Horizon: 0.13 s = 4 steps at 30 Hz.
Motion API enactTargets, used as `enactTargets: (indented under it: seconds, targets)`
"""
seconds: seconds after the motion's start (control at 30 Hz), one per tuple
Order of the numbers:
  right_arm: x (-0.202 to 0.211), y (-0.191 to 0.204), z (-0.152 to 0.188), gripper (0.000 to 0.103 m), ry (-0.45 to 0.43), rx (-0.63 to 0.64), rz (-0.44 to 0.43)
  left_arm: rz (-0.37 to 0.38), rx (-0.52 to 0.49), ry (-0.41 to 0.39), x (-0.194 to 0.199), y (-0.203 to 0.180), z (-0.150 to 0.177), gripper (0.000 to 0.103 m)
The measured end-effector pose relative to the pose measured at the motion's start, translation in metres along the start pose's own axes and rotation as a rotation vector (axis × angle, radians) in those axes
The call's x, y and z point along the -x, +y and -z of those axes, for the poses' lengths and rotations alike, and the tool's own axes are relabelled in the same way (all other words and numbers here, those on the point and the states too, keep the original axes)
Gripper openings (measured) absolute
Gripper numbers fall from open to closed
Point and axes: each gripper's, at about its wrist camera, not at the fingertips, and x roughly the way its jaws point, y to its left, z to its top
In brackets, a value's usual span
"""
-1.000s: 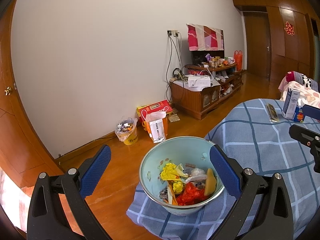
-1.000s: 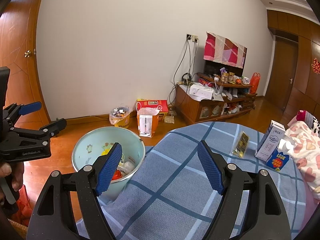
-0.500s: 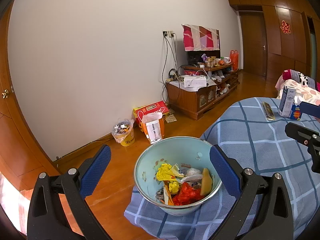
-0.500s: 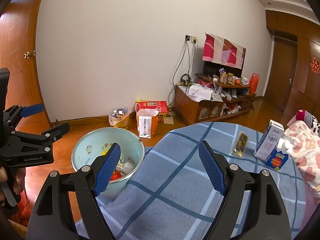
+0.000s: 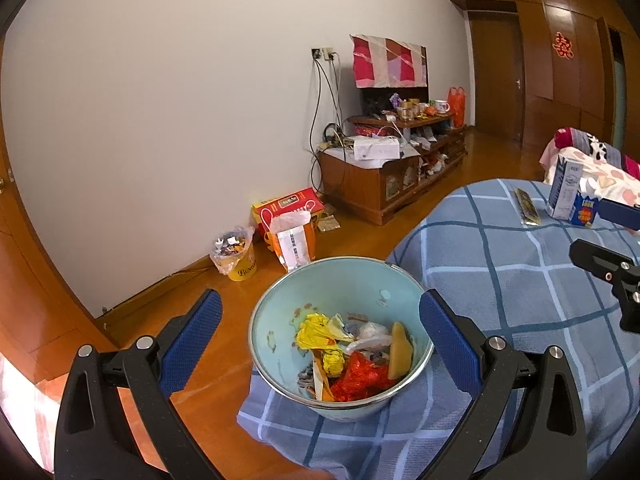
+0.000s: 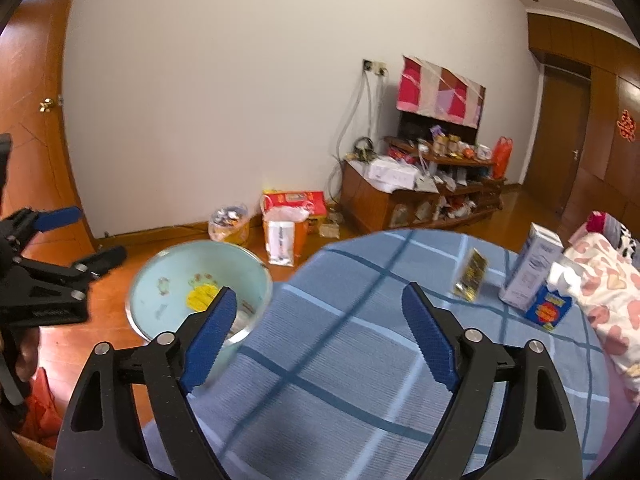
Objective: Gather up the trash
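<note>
One bowl (image 5: pixel 340 292) of trash on the desk (image 5: pixel 520 280); one gold packet (image 6: pixel 472 276), two cartons (image 6: pixel 532 268). Left hand-held gripper (image 5: pixel 320 344) released; right hand-held gripper (image 6: pixel 318 332) opening, empty.

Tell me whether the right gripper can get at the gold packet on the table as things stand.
Probably yes. The right gripper, jaws opening with nothing between them, faces bare tablecloth up to the gold packet. The cartons stand to its right, clear of that path.

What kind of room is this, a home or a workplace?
Most likely a home living room: a wooden TV cabinet with a cloth-covered screen, a table under a blue checked cloth, and a wooden floor.
</note>
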Motion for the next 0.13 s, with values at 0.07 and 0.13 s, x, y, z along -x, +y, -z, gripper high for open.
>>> enactTargets:
  seconds: [0.07,0.13]
  targets:
    - [-0.006,-0.017,0.007,0.087,0.037,-0.027,0.018,0.025,-0.011,0.019,-0.006,-0.009,0.002,0.097]
    - [-0.018,-0.050,0.019,0.087,0.103,-0.084,0.058,0.061,-0.031,0.055,-0.017,-0.023,0.005,0.097]
